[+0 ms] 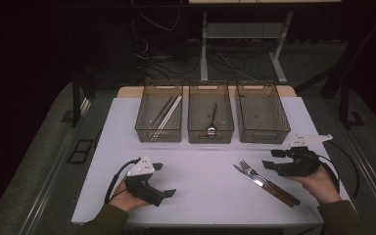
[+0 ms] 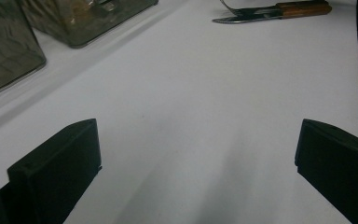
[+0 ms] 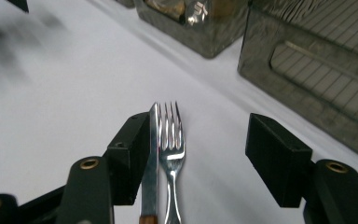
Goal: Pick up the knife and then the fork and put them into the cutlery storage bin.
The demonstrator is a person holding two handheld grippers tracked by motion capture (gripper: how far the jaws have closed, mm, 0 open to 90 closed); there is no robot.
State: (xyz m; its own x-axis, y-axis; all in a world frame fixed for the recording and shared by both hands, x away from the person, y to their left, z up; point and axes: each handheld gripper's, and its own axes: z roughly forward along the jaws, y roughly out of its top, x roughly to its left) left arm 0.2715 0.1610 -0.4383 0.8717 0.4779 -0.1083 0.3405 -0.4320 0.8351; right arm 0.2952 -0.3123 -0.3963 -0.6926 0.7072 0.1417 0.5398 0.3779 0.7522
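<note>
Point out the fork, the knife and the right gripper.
fork (image 3: 172, 154): right gripper view, on the neck below the tines.
knife (image 3: 150, 172): right gripper view, on the blade.
right gripper (image 1: 272, 159): high view, midway between its open fingertips.

No legible text, label, brand, number or sign appears on any surface. The three bins (image 1: 210, 120) at 12 o'clock on the bench (image 1: 200, 196) carry no readable marking. The knife (image 1: 267, 182) and fork (image 1: 254, 174) at 3 o'clock show no stamp that can be read.
</note>
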